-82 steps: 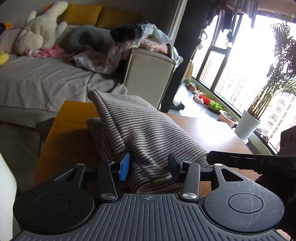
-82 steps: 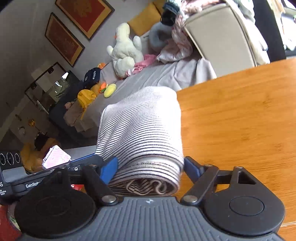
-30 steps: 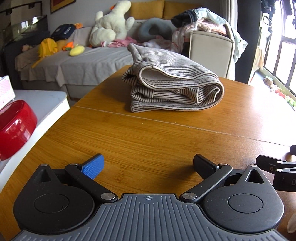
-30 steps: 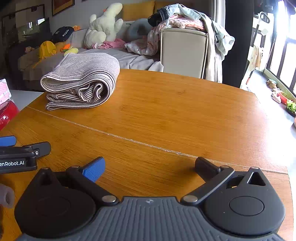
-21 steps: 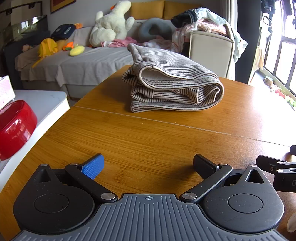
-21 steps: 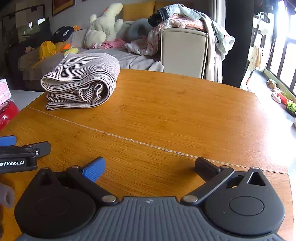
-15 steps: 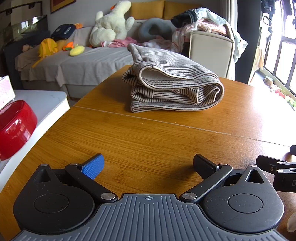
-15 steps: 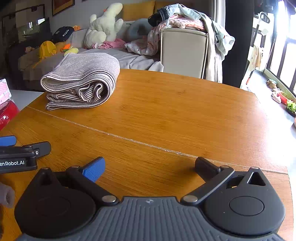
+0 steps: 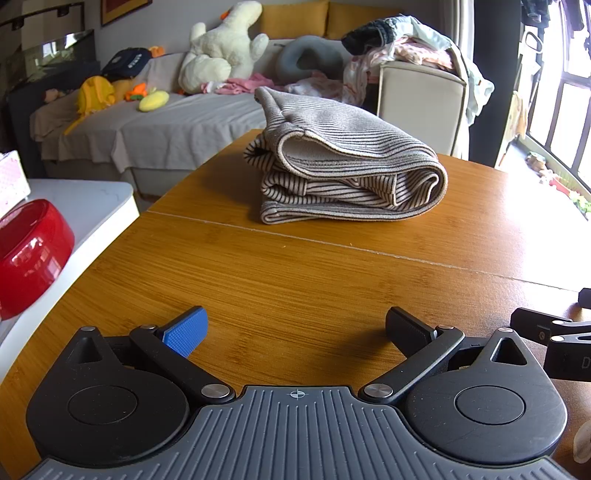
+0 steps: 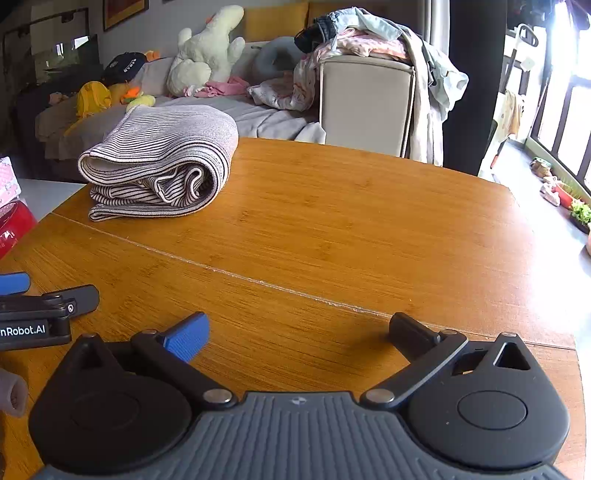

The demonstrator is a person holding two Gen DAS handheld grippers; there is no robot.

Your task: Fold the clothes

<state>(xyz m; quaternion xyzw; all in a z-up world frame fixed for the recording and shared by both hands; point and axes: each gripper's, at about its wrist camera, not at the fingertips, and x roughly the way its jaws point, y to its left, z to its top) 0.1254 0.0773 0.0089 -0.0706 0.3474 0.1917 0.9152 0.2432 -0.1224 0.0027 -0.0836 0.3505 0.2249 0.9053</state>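
Nearest: ribbed grey plastic housing with two black round discs and black linkage arms. Left gripper (image 9: 295, 328) spread wide, holding nothing, one fingertip (image 9: 186, 331) with blue knurled pad, the other matte black. Right gripper (image 10: 300, 334) likewise spread wide and empty, same blue textured pad on its left finger (image 10: 188, 336), black block on the other. Both low over bare wood, side by side; in the right wrist view, left gripper's black tips at the left edge with white lettering on the body.

Beyond: wooden table (image 10: 351, 229), warm orange fine-grained top, glossy, with a thin pale seam running across it and a rounded far edge.

Further: striped garment (image 9: 347, 162) folded into a thick bundle, lying on the table past the seam, well apart from both grippers. Soft ribbed knit, beige with thin dark stripes, rounded fold on the right side, layered edges toward the camera. In the right wrist view, same bundle (image 10: 162, 158) at the table's far left.

Left of table: shiny red rounded bowl (image 9: 31, 254) on a white surface.

Far: grey-covered sofa (image 9: 166, 125) with a fluffy cream plush toy (image 9: 221, 48), mustard cushions, crumpled clothes pile (image 10: 354, 33) on a beige armrest; bright window at right.
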